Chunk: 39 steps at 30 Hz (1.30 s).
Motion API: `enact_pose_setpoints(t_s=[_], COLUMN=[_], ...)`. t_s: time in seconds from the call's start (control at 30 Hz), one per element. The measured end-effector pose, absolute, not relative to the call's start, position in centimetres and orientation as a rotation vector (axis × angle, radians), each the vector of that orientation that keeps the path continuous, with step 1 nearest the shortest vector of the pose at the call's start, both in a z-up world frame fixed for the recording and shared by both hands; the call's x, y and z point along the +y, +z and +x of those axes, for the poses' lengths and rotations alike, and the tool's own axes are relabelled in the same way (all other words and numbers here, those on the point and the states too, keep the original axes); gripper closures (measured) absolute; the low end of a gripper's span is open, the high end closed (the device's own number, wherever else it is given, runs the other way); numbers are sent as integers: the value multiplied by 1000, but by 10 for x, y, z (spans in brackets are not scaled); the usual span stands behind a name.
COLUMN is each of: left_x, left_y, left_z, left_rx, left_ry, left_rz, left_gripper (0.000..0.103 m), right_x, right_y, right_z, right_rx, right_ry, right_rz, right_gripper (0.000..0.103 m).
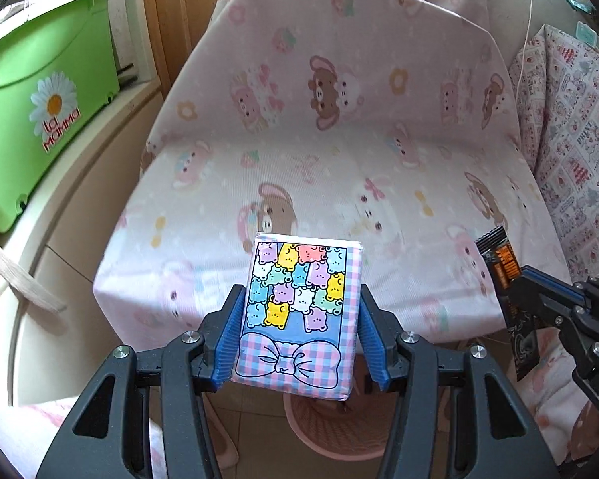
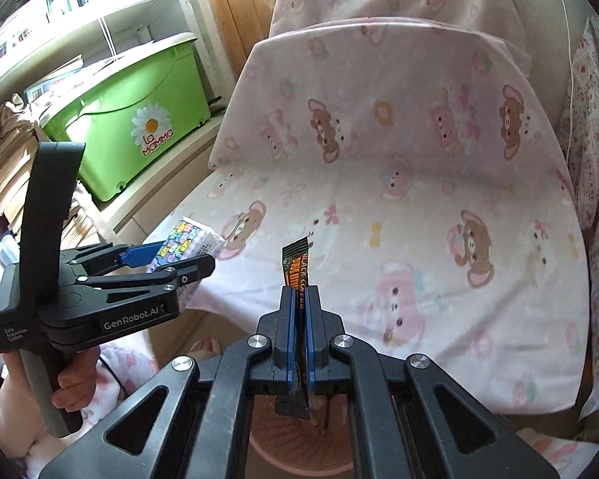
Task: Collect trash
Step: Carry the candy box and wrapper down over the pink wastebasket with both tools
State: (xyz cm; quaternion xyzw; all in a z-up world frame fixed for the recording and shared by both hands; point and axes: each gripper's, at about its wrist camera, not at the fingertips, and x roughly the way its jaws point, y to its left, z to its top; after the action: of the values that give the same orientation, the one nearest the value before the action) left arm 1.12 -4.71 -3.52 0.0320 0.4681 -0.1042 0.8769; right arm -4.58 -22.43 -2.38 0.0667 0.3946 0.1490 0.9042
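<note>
Left wrist view first: the left gripper (image 1: 299,319) has its blue-padded fingers (image 1: 231,333) squeezed against both sides of a small soft tissue pack with pastel bears and a checked bow printed on it (image 1: 299,311). The pack stands upright between the pads and sticks out well past the fingertips. Directly below the pack, under the jaws, there's a round pink plastic wastebasket (image 1: 323,431) sitting on the floor. Ahead of the fingers is a seat covered in pale pink cloth with bear and bunny prints (image 1: 339,151). Off to the upper left is a lime green plastic bin with a daisy sticker (image 1: 40,119). At the right edge the right gripper (image 1: 517,279) pokes in, pinching a black and orange coffee sachet (image 1: 501,259).

Right wrist view: the right gripper (image 2: 299,303) is clamped nearly flat on that thin sachet (image 2: 295,263), which reads "BLACK COFFEE". It runs lengthwise between the pads, top end poking out past the tips and bottom end hanging out behind them. The pink basket (image 2: 299,447) is right underneath here too. To the left, the left gripper (image 2: 171,257) shows from the side, gripping the tissue pack (image 2: 187,241) over the front edge of the pink seat cover (image 2: 419,199). The green bin (image 2: 139,127) is further back on the left.
</note>
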Motion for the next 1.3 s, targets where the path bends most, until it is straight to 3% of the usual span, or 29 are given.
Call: enact_pose_setpoints(t_s=[0.37, 0.8, 1.3], left_x=[-31, -36, -46], left_y=[-65, -138, -212], left_z=[-5, 3, 14], left_rx=[1114, 1379, 1474], left_ry=[-174, -160, -75], left_rz=[-3, 5, 48], left_gripper=[51, 51, 51], right_x=[-204, -185, -184], right_y=[-66, -143, -216], right_z=[-57, -39, -20], right_rx=[995, 1214, 1284], right_ry=[345, 291, 135], right_rz=[106, 53, 25], right_gripper=[98, 98, 98])
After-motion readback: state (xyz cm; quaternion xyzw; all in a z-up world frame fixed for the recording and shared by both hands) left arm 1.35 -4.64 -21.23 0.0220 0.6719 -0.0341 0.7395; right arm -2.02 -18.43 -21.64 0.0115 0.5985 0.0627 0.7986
